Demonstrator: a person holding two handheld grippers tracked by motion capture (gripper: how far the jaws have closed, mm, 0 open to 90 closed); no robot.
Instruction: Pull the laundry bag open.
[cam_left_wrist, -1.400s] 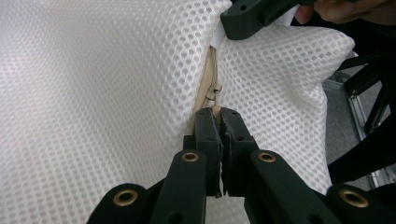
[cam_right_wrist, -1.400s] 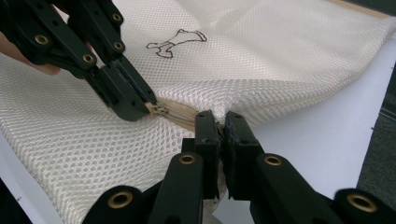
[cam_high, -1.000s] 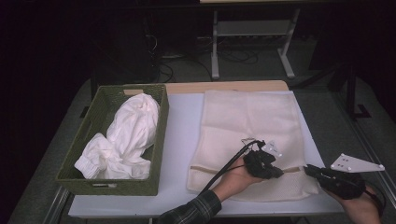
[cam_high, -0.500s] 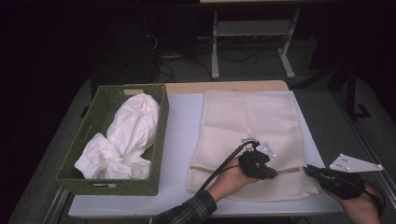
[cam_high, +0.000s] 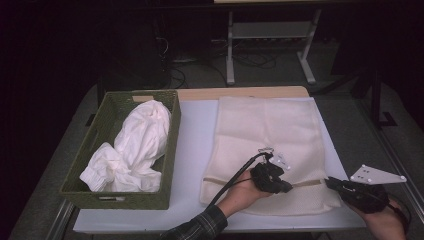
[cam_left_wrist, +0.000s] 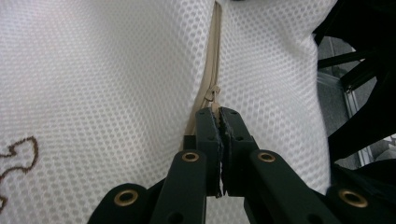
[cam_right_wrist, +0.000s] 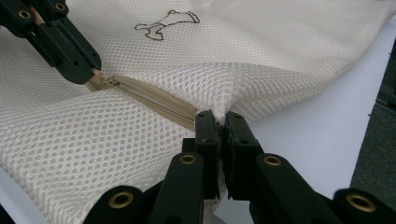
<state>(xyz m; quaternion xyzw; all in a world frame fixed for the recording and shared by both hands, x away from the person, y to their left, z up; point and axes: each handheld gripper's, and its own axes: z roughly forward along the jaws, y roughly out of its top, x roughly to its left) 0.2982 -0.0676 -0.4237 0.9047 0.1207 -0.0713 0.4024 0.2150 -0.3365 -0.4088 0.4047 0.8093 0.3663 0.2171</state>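
Note:
A cream mesh laundry bag (cam_high: 270, 125) lies flat on the white table (cam_high: 195, 145), with its beige zipper (cam_high: 310, 183) running along near the front edge. In the left gripper view my left gripper (cam_left_wrist: 219, 112) is shut on the zipper pull (cam_left_wrist: 214, 93); the high view shows it near the bag's front middle (cam_high: 286, 188). My right gripper (cam_right_wrist: 218, 116) pinches a fold of mesh at the zipper's end, at the bag's front right corner (cam_high: 330, 182). The right gripper view also shows the left gripper (cam_right_wrist: 88, 74) farther along the zipper (cam_right_wrist: 149, 100).
A green woven basket (cam_high: 172, 135) stands at the table's left, holding crumpled white clothes (cam_high: 140, 140). A brown outline figure (cam_right_wrist: 166, 21) is stitched on the bag. A metal rack (cam_high: 270, 35) stands on the floor behind the table.
My left gripper has shifted a little to the left along the zipper line. The right gripper has kept still.

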